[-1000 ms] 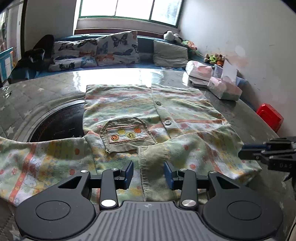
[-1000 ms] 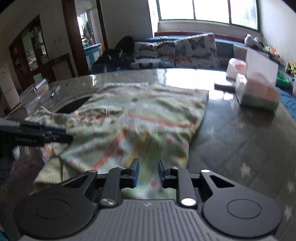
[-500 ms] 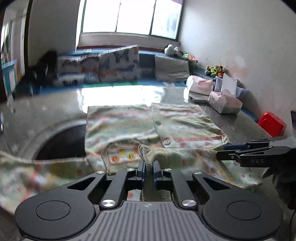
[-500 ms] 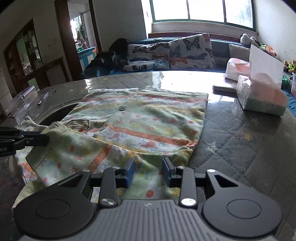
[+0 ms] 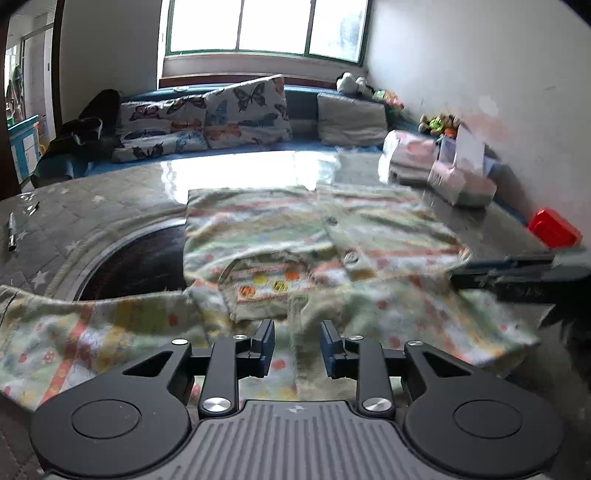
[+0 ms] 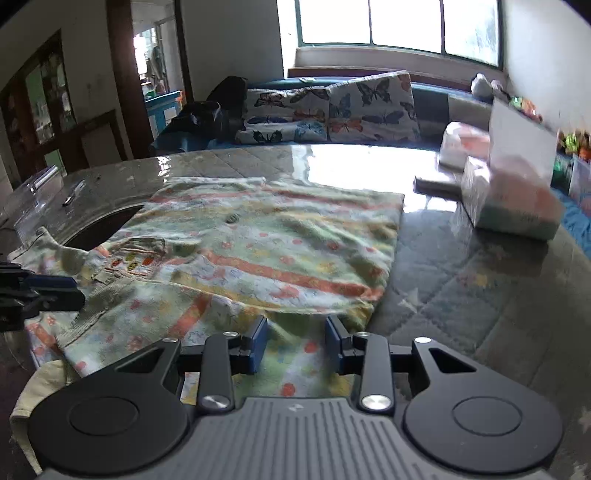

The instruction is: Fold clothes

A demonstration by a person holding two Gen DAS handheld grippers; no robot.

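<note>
Half a second ago clamped on the shirt's [image 5: 258, 225] ribbed collar, the left gripper [image 5: 297, 345] is opening, cloth loose between its jaws. Right gripper [image 6: 295, 343] stands released over the shirt on the table [image 6: 461, 280].

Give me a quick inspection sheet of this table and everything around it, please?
Surface: grey quilted table cover under a glossy sheet, dark round opening at one side.
Job's things: patterned shirt spread out, its near part folded over, pocket showing.
Clutter: tissue box, red box, pen.
Grippers: left gripper jaws opening, ribbed cuff between them; right gripper open over the fabric.
Cables: nothing seen.
Surroundings: butterfly cushions, window, doorway.
</note>
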